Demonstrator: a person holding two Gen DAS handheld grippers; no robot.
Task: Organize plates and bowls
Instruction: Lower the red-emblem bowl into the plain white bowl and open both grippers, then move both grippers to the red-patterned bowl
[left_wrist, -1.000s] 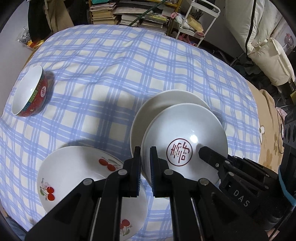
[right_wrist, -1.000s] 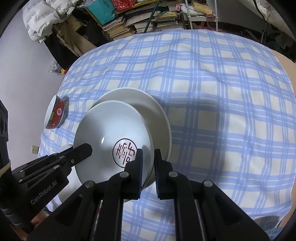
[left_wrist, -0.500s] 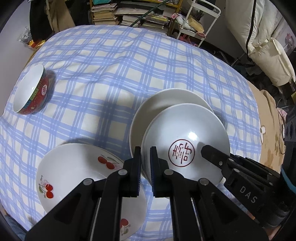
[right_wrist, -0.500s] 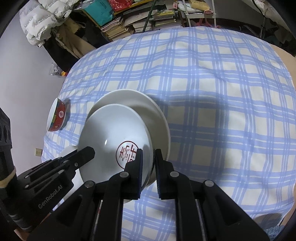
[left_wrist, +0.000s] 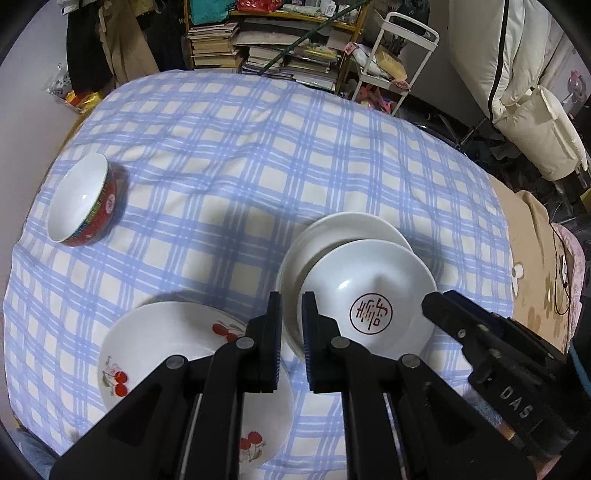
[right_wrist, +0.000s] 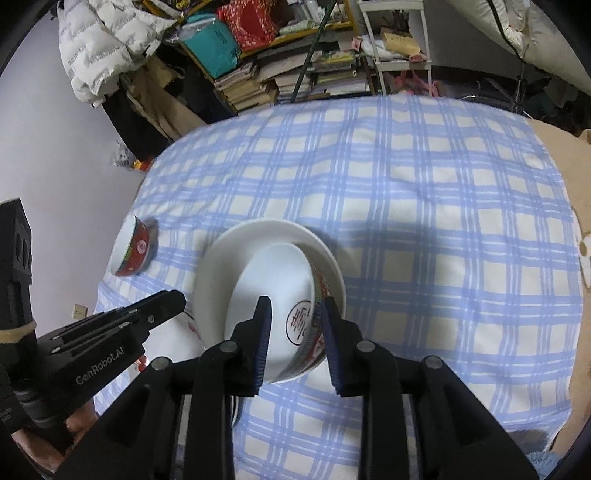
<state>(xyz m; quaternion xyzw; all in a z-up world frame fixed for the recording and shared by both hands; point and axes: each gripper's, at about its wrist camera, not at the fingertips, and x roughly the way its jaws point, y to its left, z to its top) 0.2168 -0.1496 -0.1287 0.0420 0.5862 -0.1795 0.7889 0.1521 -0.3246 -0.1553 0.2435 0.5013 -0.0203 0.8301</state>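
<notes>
A white bowl with a red seal mark (left_wrist: 365, 291) (right_wrist: 280, 295) rests in a plain white plate (left_wrist: 332, 232) (right_wrist: 221, 273) on the checked cloth. My right gripper (right_wrist: 293, 317) is open, its fingers astride the bowl's near rim. My left gripper (left_wrist: 291, 325) is nearly shut and empty, just above the bowl's left rim. A cherry-patterned plate (left_wrist: 166, 339) lies to the left. A red-sided bowl (left_wrist: 83, 199) (right_wrist: 131, 251) stands at the far left.
The blue checked cloth (left_wrist: 258, 155) covers the table. Stacked books and a shelf (left_wrist: 266, 48) stand beyond its far edge, with a white cart (left_wrist: 395, 55) and pale cushions (left_wrist: 532, 122) to the right. A white jacket (right_wrist: 103, 40) hangs at the back left.
My right gripper has opened and let go of the seal-marked bowl, which now rests in the plain plate. Both grippers have drawn back and up a little.
</notes>
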